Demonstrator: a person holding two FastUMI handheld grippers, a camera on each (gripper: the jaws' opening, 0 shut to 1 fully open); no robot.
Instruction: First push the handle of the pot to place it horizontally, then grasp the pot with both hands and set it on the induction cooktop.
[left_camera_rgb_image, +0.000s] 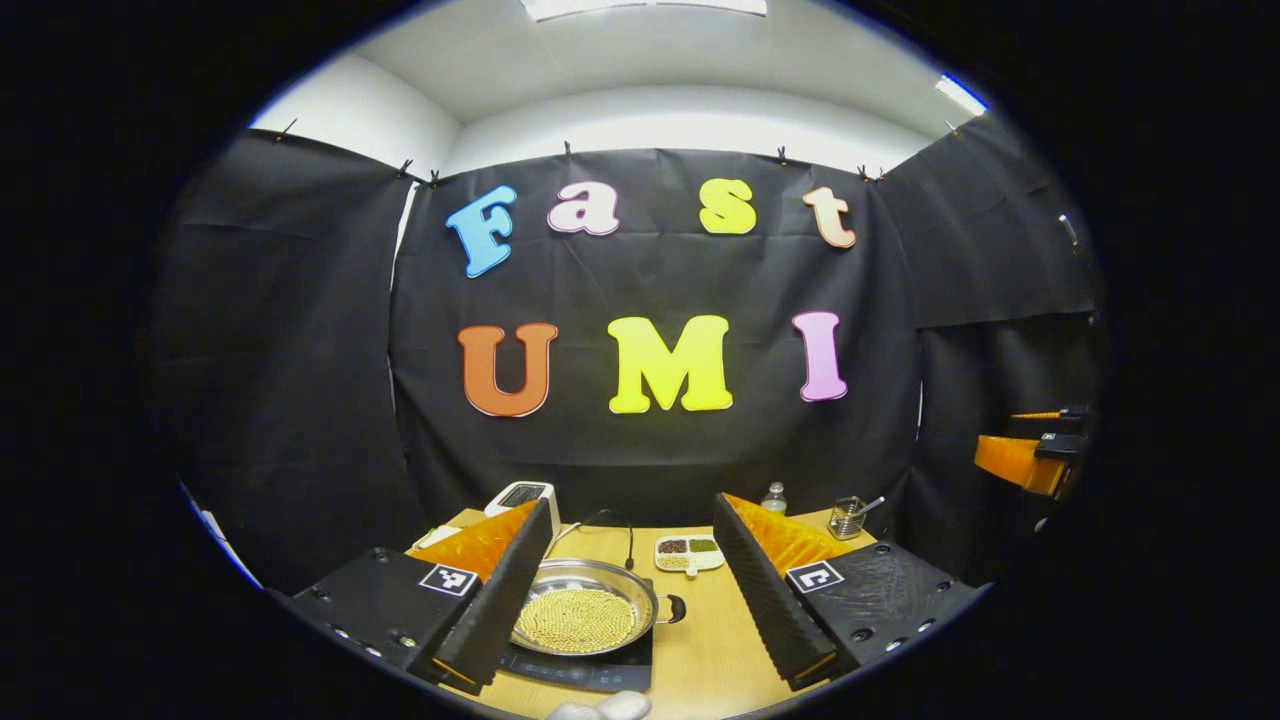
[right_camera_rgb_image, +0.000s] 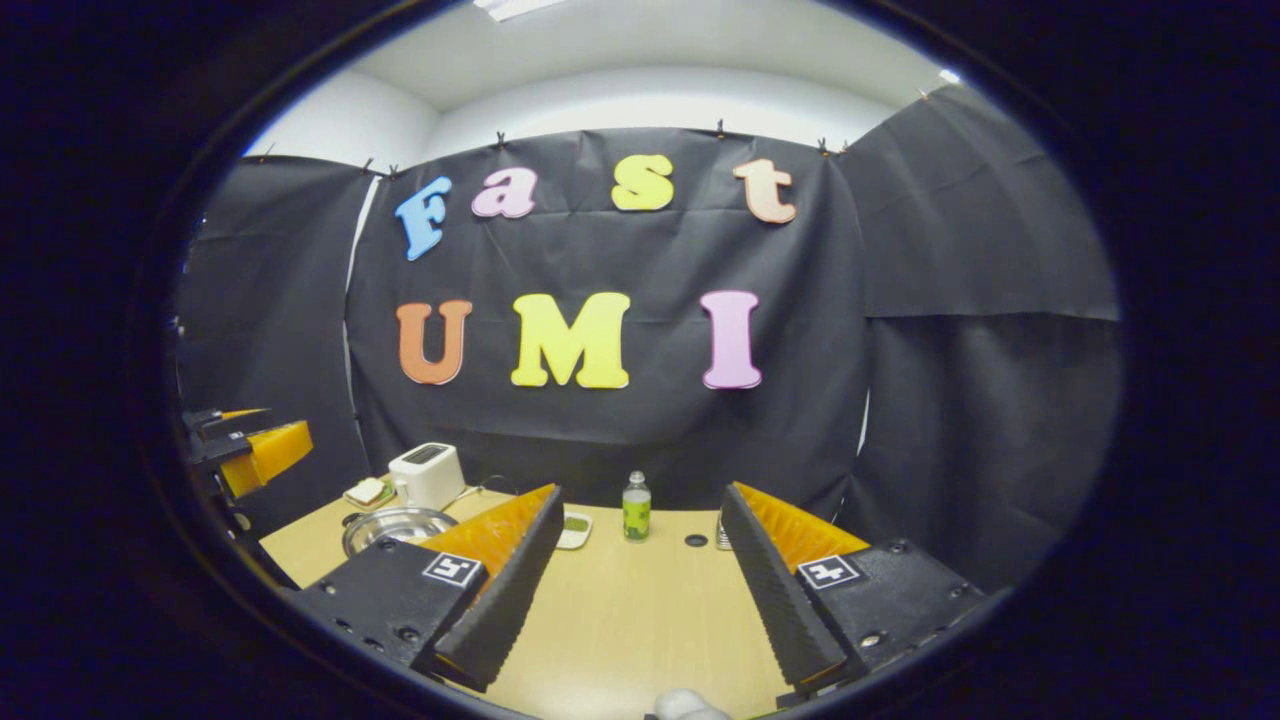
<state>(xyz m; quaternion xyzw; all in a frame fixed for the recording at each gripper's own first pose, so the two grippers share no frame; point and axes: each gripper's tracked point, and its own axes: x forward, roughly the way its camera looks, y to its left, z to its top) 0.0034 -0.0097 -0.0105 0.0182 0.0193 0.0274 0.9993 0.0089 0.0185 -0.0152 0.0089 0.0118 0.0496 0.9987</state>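
Observation:
A steel pot (left_camera_rgb_image: 585, 615) full of yellowish beans sits on the black induction cooktop (left_camera_rgb_image: 590, 673), its small dark handle (left_camera_rgb_image: 676, 608) pointing right. My left gripper (left_camera_rgb_image: 633, 506) hangs above and in front of the pot, open, with nothing between its fingers. From the right gripper view the pot (right_camera_rgb_image: 395, 525) lies far left on the wooden table (right_camera_rgb_image: 620, 610). My right gripper (right_camera_rgb_image: 640, 492) is open over bare table, well to the right of the pot. Each gripper shows small at the edge of the other's view: the right one (left_camera_rgb_image: 1030, 455), the left one (right_camera_rgb_image: 250, 450).
A white toaster (right_camera_rgb_image: 428, 473) stands behind the pot at the back left. A divided dish of beans (left_camera_rgb_image: 690, 552), a small bottle (right_camera_rgb_image: 636, 507) and a glass with a spoon (left_camera_rgb_image: 848, 517) line the table's back. A dark cable (left_camera_rgb_image: 630, 545) runs behind the pot.

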